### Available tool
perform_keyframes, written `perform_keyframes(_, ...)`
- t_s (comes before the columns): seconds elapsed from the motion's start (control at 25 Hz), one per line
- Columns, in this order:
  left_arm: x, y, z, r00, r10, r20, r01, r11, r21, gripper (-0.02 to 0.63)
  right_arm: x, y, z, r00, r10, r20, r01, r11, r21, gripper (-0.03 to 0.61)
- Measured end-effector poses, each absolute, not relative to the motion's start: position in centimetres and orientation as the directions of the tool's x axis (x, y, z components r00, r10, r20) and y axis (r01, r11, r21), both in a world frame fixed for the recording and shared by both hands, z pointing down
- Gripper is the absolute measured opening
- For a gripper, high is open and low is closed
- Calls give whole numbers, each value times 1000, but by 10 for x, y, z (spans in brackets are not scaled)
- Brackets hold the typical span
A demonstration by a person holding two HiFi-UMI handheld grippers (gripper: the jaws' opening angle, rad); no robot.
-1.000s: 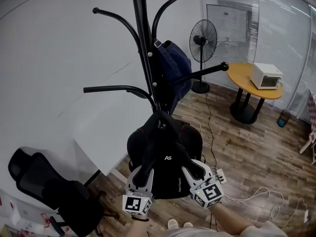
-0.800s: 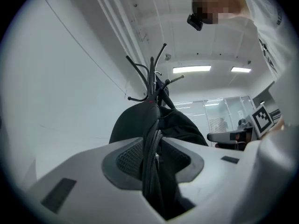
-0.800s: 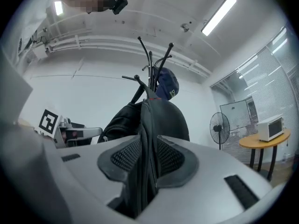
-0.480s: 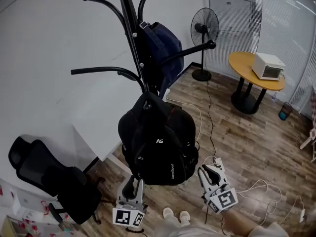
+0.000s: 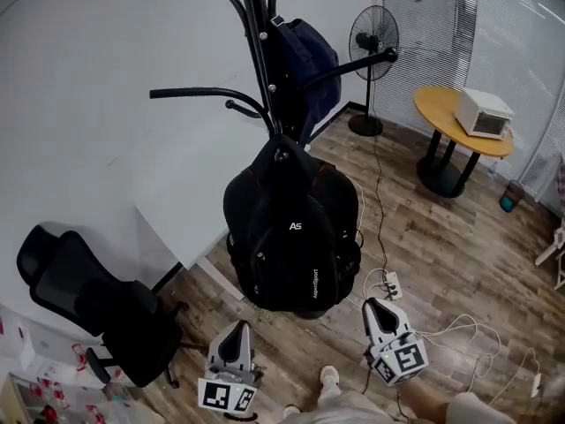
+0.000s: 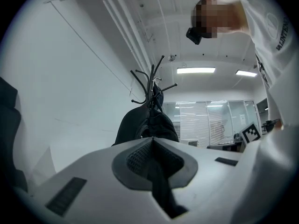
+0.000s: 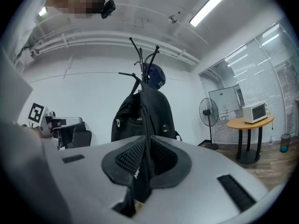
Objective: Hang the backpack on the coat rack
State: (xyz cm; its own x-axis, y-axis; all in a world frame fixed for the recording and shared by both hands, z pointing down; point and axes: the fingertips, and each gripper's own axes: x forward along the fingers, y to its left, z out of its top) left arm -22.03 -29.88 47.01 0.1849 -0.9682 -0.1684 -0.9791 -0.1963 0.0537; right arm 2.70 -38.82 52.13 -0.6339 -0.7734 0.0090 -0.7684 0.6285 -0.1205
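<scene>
Person in a pale shirt, wielding two grey handheld grippers.
The left gripper [image 5: 237, 329] and right gripper [image 5: 375, 306] are showing smooth light-grey shells, black ribbed pads [image 7: 126, 155] lining the jaws, dark rectangular slots [image 7: 236, 190] on top, and a marker cube [image 5: 402, 360] each, black squares on white; the shirt [image 6: 275, 78] is bearing dark lettering, and pale shoes [image 5: 328, 376] are peeking out below.

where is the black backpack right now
The black backpack hangs at the centre of the head view on the coat rack, just below the navy bag, with the office chair at its lower left.
</scene>
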Motion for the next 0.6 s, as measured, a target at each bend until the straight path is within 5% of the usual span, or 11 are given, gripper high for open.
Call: perform_keyframes(0.6, -230, -140, 460, 362, -898, -251, -923, -382, 38, 11, -80, -178, 512, -669, -743, -24, -736, 667, -117, 41)
